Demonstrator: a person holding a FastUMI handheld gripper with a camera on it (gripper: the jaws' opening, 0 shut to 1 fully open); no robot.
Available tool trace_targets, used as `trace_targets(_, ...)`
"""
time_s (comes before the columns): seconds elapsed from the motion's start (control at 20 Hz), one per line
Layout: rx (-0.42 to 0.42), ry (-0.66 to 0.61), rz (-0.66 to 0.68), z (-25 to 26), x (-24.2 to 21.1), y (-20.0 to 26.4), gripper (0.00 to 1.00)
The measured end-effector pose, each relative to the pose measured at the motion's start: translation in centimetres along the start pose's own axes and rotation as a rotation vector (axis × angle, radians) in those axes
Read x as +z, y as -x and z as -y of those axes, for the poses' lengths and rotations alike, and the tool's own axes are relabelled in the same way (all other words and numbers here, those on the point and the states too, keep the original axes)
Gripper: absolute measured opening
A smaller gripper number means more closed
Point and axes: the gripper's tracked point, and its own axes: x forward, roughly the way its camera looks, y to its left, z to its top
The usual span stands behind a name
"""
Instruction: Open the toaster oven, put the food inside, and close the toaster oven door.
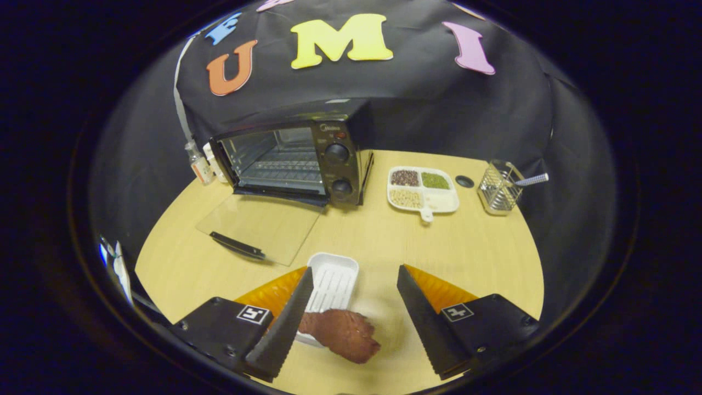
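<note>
One toaster oven (296, 159), door (258, 226) down flat on desk (384, 241). One food piece (343, 333), half off one white tray (333, 285), partly hidden by fingers (279, 329). Gripper (355, 323) fingers apart, empty.

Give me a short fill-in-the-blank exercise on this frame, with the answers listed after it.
1. The toaster oven door is ____, lying flat on the table.
2. The gripper is ____, its fingers apart with the brown food low between them.
3. The food lies partly on a ____ tray.
4. The divided plate sits between the toaster oven and the wire ____.

Answers: open; open; white; basket
</note>
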Motion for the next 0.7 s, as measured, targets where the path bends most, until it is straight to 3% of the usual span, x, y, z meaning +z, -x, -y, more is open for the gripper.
trace_targets(0.15, 0.145, -0.026, -0.093, 0.1, -2.8, -0.2, 0.95)
trace_targets(0.35, 0.299, -0.099, -0.204, -0.8, -5.4, -0.4, 0.76)
trace_targets(0.6, 0.463, -0.27, -0.322, -2.4, -6.1, -0.3, 0.33)
trace_targets(0.7, 0.492, -0.317, -0.335, -2.5, -5.7, -0.1, 0.26)
